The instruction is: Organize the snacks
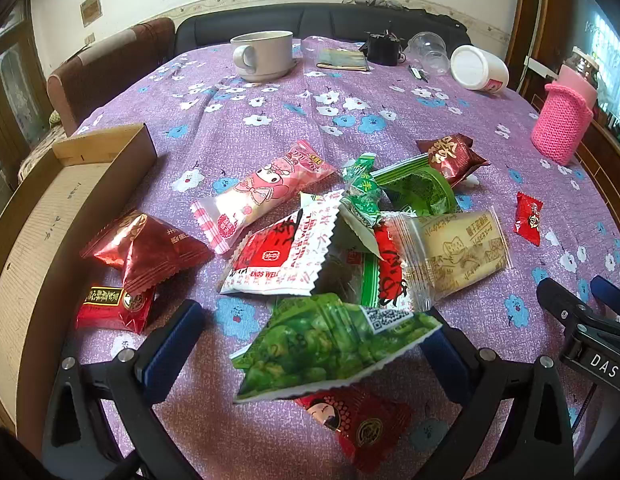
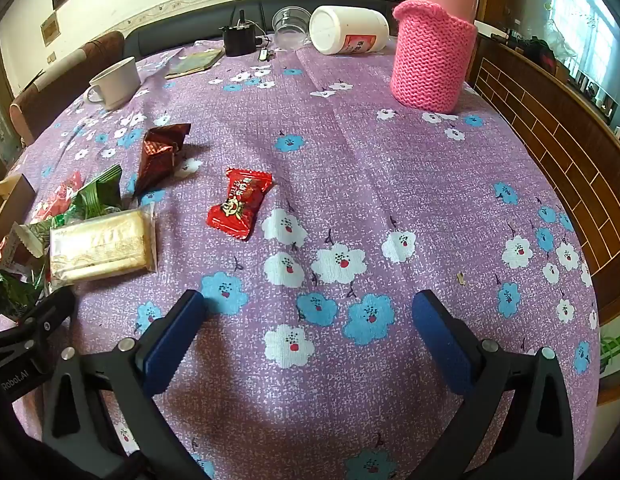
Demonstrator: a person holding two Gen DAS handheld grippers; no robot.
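A pile of snack packets lies on the purple flowered tablecloth (image 1: 270, 120). My left gripper (image 1: 310, 344) is open, its blue fingers on either side of a green pea packet (image 1: 329, 340) that lies between them. Beyond it lie a white-and-red packet (image 1: 278, 256), a pink packet (image 1: 266, 192), a beige cracker packet (image 1: 461, 252) and dark red packets (image 1: 146, 252). An open cardboard box (image 1: 50, 216) stands at the left. My right gripper (image 2: 310, 340) is open and empty over bare cloth. A small red candy (image 2: 240, 202) lies ahead of it, to the left.
At the back stand a grey mug (image 1: 266, 56), a tipped white jar (image 1: 479, 68), a clear cup (image 1: 429, 50) and a black item (image 1: 383, 48). A bottle in a pink knitted sleeve (image 2: 431, 56) stands at the right. A sofa and a chair lie beyond the table.
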